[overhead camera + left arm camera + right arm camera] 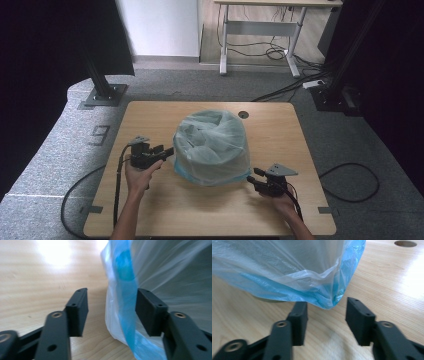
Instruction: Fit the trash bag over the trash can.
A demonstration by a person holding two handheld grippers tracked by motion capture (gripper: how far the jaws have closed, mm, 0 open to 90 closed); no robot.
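In the middle of the desk (150, 210) sits the plastic bag (212, 145), pulled down over some round thing, blue hem bunched along the bottom. My left hand-held gripper (170, 151) is at its left edge, jaws apart, and the blue hem (126, 315) hangs between them with only the right pad at the film. My right hand-held gripper (250, 179) sits lower right, jaws spread, bag corner (332, 302) just above the gap, not pinched.

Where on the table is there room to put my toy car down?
Bare wood lies along the near edge of the table between the two hands, and at the far left corner. It is crowded in the middle, where the plastic bag sits with the left gripper and right gripper close beside it.
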